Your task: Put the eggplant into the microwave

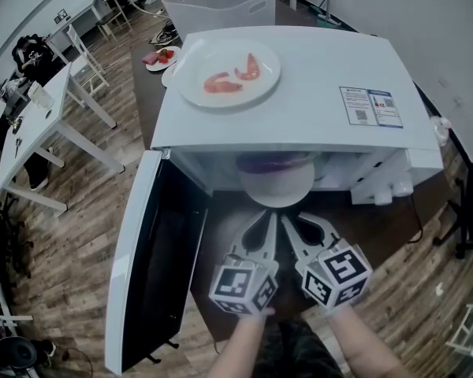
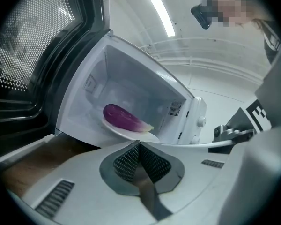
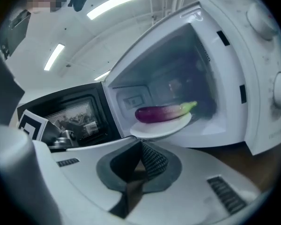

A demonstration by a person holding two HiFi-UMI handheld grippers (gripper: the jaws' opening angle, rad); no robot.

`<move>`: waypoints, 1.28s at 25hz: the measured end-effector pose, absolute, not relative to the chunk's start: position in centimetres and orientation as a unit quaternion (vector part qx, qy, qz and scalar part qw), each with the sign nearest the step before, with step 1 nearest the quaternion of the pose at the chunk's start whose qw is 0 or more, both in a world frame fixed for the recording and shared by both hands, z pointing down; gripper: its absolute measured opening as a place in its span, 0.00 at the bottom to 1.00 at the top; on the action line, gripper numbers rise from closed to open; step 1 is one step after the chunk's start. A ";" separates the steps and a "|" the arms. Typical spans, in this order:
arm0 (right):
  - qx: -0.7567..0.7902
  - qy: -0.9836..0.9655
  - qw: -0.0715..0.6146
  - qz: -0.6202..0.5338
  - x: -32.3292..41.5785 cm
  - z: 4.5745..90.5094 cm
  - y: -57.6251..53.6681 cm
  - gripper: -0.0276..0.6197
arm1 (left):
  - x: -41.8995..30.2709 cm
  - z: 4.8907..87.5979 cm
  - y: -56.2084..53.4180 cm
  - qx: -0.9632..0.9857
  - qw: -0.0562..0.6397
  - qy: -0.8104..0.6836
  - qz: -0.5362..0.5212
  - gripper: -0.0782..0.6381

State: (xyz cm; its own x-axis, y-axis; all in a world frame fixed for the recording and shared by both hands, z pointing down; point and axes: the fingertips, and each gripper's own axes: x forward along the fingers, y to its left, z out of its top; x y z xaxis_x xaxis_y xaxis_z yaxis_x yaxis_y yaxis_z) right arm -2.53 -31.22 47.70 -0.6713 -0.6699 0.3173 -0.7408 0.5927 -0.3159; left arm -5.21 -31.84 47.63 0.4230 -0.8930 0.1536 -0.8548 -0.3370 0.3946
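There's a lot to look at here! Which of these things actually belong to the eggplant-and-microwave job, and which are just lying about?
Part of the job:
- eggplant, on a white plate inside
- microwave, its door open
- left gripper and right gripper, both shut and empty

Just lying about:
- plate of pink food on top of the microwave
- white bin
- small dish behind

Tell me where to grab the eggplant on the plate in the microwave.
Grip the eggplant across its thick purple middle, coming straight in through the open front of the microwave. It lies lengthwise across the opening on the plate, green stem end to the right, so the middle probably gives the firmest hold.
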 end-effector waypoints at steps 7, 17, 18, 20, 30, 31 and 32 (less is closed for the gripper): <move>0.413 -0.887 0.098 0.182 -2.7 47.7 -31.6 0.05 | -5.5 47.7 -32.0 0.816 0.208 -0.538 -0.039 0.13; 0.419 -0.885 0.094 0.178 -3.2 47.3 -32.5 0.05 | -5.7 47.9 -32.5 0.815 0.214 -0.537 -0.033 0.13; 0.418 -0.886 0.094 0.179 -3.2 47.4 -32.6 0.05 | -5.7 48.0 -32.6 0.815 0.215 -0.537 -0.032 0.13; 0.419 -0.885 0.094 0.181 -3.2 47.6 -32.6 0.05 | -5.7 48.1 -32.7 0.815 0.216 -0.536 -0.030 0.13; 0.426 -0.880 0.090 0.189 -3.3 47.7 -33.5 0.05 | -6.4 48.1 -33.4 0.813 0.217 -0.540 -0.028 0.13; 0.427 -0.880 0.090 0.189 -3.4 47.7 -33.6 0.05 | -6.5 48.1 -33.6 0.812 0.218 -0.540 -0.029 0.13; 0.427 -0.880 0.090 0.189 -3.4 47.7 -33.8 0.05 | -6.6 48.1 -33.6 0.812 0.218 -0.541 -0.029 0.13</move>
